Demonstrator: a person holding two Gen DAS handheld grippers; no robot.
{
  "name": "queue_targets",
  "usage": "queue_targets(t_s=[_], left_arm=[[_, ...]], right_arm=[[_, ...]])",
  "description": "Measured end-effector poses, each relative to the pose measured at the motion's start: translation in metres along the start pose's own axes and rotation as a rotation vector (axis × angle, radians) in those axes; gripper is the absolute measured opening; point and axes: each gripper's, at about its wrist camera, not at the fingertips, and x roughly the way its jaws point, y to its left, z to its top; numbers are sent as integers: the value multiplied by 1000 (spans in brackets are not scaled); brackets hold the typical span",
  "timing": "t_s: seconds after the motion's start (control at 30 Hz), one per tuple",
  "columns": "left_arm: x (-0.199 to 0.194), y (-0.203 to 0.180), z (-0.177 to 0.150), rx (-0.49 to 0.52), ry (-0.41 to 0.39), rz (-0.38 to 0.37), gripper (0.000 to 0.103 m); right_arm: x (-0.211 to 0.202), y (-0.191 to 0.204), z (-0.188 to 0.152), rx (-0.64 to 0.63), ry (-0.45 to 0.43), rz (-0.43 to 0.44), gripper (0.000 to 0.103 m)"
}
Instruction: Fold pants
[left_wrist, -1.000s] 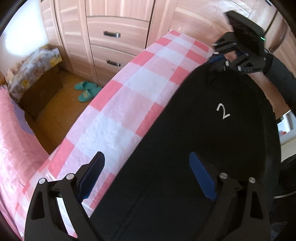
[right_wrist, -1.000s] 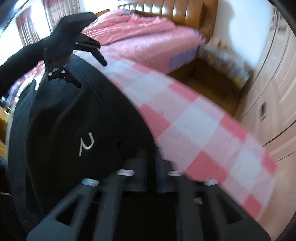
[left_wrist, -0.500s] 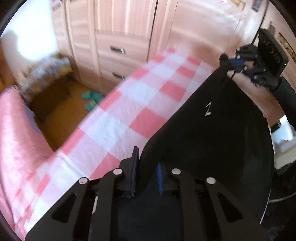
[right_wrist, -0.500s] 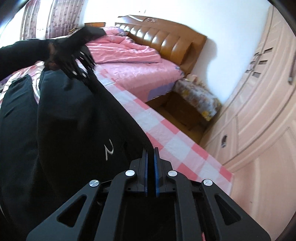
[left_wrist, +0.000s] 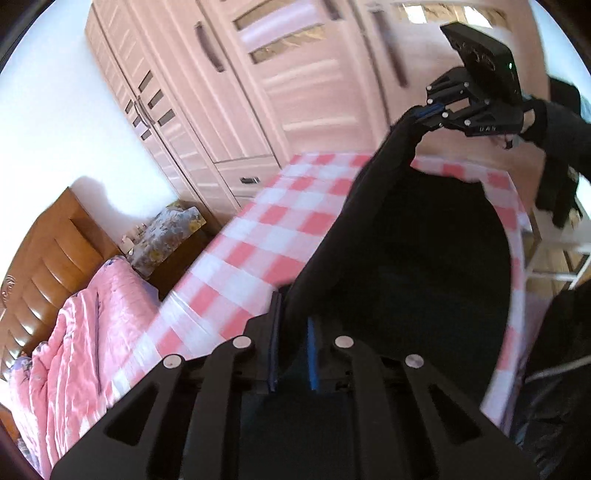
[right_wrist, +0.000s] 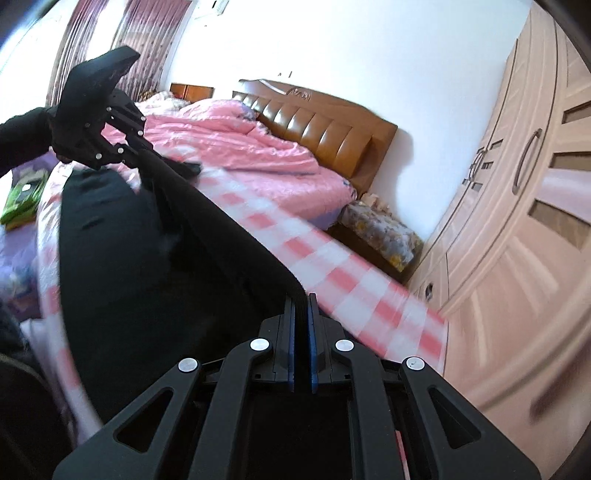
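The black pants (left_wrist: 406, 266) hang lifted above the pink-and-white checked tablecloth (left_wrist: 258, 236). My left gripper (left_wrist: 293, 317) is shut on one edge of the pants close to the camera. My right gripper (left_wrist: 424, 110) is seen far off at the upper right, shut on the other end of that edge. In the right wrist view the right gripper (right_wrist: 302, 306) pinches the black cloth (right_wrist: 166, 258), and the left gripper (right_wrist: 144, 155) holds the far end at the upper left. The edge stretches taut between them.
A pale wooden wardrobe (left_wrist: 280, 74) stands behind the table. A bed with a pink quilt (right_wrist: 236, 147) and a brown headboard (right_wrist: 325, 122) lies beside it, with a nightstand under a flowered cloth (left_wrist: 166, 232). A green packet (right_wrist: 22, 199) lies at the left.
The left gripper went from open above the pants to shut on their edge. Both grippers have since lifted the pants off the table, and the cloth now hangs between them.
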Motion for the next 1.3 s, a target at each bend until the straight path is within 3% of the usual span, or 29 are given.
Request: queue_targets(t_s=[0.33, 0.5, 0.57, 0.6, 0.63, 0.67, 0.7, 0.73, 0.9, 1.03, 1.23, 1.3], left_arm=[[25, -119, -83, -48, 116, 46, 12], [33, -137, -97, -86, 130, 102, 15], [30, -136, -99, -110, 121, 117, 20], [29, -134, -100, -134, 116, 112, 28], [24, -131, -101, -172, 107, 105, 36], [18, -128, -103, -210, 92, 102, 57], [12, -124, -104, -254, 73, 100, 74], [2, -117, -107, -330, 45, 89, 78], [-26, -89, -121, -610, 14, 60, 92], [-30, -75, -135, -835, 30, 18, 93], [-19, -71, -142, -896, 65, 59, 95], [-17, -72, -142, -897, 71, 59, 95]], right_arm=[[3, 83, -96, 193, 130, 49, 9], [-9, 104, -113, 304, 129, 35, 12], [-13, 107, -115, 329, 136, 35, 22], [-17, 106, -116, 351, 135, 38, 27], [-19, 105, -118, 366, 134, 38, 45], [-24, 105, -120, 392, 129, 37, 66], [-31, 105, -123, 425, 111, 37, 73], [-39, 106, -126, 455, 92, 48, 76], [-53, 87, -147, 689, 52, 82, 76], [-58, 63, -165, 893, -16, 70, 76], [-39, 40, -169, 994, 0, 46, 72], [-32, 37, -173, 1025, 14, 61, 66]])
